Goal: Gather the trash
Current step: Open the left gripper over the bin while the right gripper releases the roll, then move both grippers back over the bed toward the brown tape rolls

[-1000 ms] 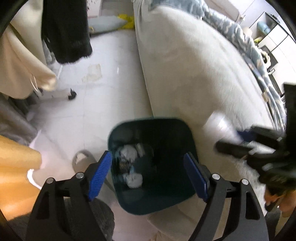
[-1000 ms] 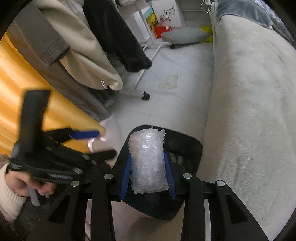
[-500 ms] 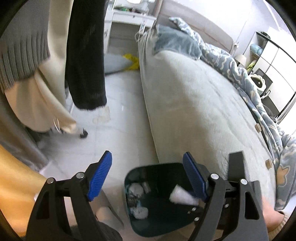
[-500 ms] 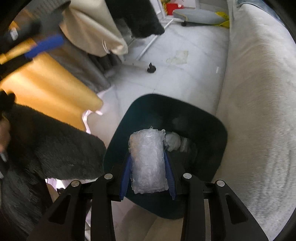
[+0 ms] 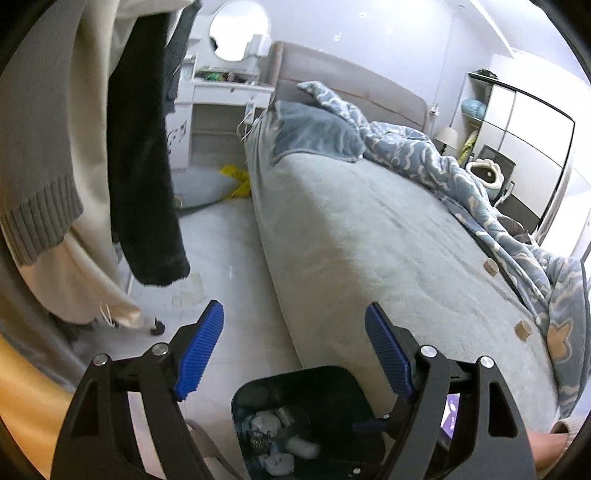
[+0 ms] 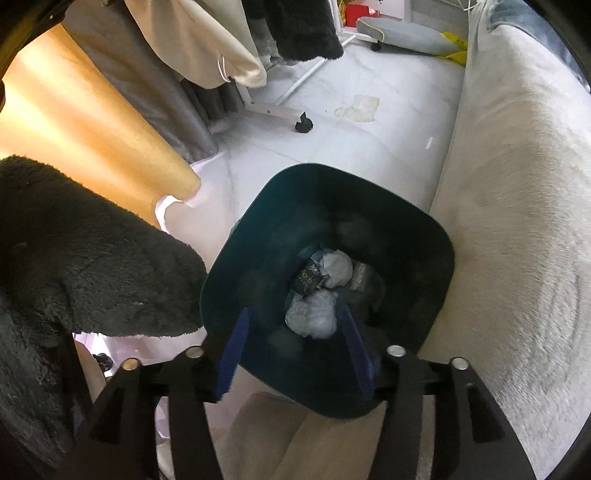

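Observation:
A dark teal trash bin (image 6: 424,236) stands on the floor against the bed. It holds crumpled white trash (image 6: 314,314) and a dark wrapper (image 6: 306,282). My right gripper (image 6: 295,347) is open and empty right above the bin's near rim. The bin also shows in the left wrist view (image 5: 332,380), low in the frame, with white trash (image 5: 280,446) inside. My left gripper (image 5: 295,354) is open and empty, raised above the bin and pointing along the bed.
A grey bed (image 5: 388,236) with a blue patterned duvet (image 5: 424,155) runs along the right. Clothes (image 5: 144,166) hang on a wheeled rack (image 6: 280,110) at the left. A grey cushion (image 6: 399,31) lies on the tiled floor (image 6: 354,147) far ahead. A dark fleece sleeve (image 6: 92,266) fills the lower left.
My right gripper has opened and the bubble-wrap bundle it held has dropped into the bin. My left gripper has tilted up, so its view shows the bed and room.

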Action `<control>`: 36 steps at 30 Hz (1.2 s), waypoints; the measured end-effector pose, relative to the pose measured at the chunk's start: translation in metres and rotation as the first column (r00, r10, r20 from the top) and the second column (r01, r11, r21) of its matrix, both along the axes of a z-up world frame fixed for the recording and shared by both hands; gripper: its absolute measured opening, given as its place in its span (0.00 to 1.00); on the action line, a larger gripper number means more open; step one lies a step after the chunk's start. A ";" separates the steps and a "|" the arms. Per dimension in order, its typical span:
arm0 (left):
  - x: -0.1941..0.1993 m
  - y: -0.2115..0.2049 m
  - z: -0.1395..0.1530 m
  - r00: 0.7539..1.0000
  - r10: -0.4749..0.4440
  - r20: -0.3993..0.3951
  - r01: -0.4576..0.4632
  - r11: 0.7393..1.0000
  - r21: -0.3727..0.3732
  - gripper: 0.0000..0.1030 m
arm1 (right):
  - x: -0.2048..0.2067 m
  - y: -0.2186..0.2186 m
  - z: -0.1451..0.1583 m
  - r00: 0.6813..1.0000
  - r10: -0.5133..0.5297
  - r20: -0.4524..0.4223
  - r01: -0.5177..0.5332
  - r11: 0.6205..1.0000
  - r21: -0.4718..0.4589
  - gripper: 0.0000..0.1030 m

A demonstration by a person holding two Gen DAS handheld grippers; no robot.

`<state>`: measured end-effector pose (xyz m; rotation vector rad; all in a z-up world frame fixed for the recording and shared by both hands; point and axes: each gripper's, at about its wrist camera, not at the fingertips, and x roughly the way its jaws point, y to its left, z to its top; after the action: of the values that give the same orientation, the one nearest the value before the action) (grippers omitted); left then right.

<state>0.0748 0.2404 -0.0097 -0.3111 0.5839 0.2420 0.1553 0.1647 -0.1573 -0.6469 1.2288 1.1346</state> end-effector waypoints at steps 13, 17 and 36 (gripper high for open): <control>0.010 -0.034 0.000 0.998 -0.024 0.061 0.027 0.998 -0.055 0.78 | 0.016 -0.058 0.055 0.993 -0.098 0.066 0.089 0.987 0.132 0.61; 0.015 -0.050 0.001 0.997 -0.041 0.073 0.044 0.998 -0.043 0.79 | 0.027 -0.082 0.071 0.985 -0.153 0.083 0.136 0.974 0.181 0.65; 0.053 -0.133 -0.011 0.989 -0.144 0.032 0.145 0.989 -0.019 0.79 | 0.060 -0.193 0.118 0.919 -0.375 0.120 0.319 0.888 0.332 0.70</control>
<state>0.1280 0.1072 -0.0203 -0.2911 0.5764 0.0915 0.2151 -0.0285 -0.0397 -0.2697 0.9393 0.9137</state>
